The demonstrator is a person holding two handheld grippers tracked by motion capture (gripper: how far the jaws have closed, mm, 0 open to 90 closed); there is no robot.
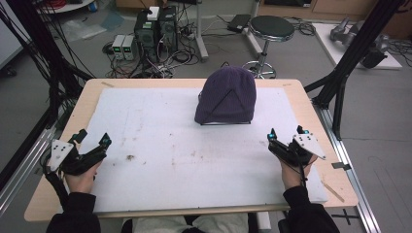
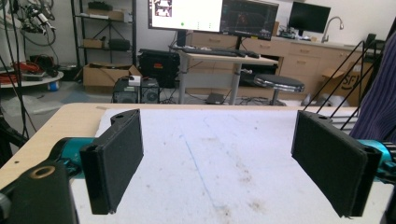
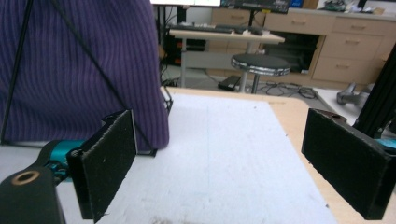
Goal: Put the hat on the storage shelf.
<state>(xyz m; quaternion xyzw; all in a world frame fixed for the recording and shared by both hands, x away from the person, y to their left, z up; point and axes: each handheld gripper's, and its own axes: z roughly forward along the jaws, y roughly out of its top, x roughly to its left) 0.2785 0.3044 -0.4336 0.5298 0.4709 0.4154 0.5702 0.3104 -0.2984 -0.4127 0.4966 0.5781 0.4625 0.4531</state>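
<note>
1. The purple ribbed knit beanie (image 1: 226, 95), stretched over a black wire-frame stand (image 1: 224, 108), sits upright at the far middle of the white foam board (image 1: 160, 145).
2. It lies ahead and to the left of the right gripper (image 1: 284, 138), which is nearer; the left gripper (image 1: 92, 141) rests well apart at the board's left edge.
3. Both grippers' jaws are spread wide, holding nothing.
4. A cardboard box beyond the table shows the letters "SFI" (image 2: 346, 83); I can read no label on the beanie.

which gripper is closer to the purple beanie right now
Right. The right gripper sits just off the purple beanie, toward its near right side; the left gripper is far across the white board, at the near left.
</note>
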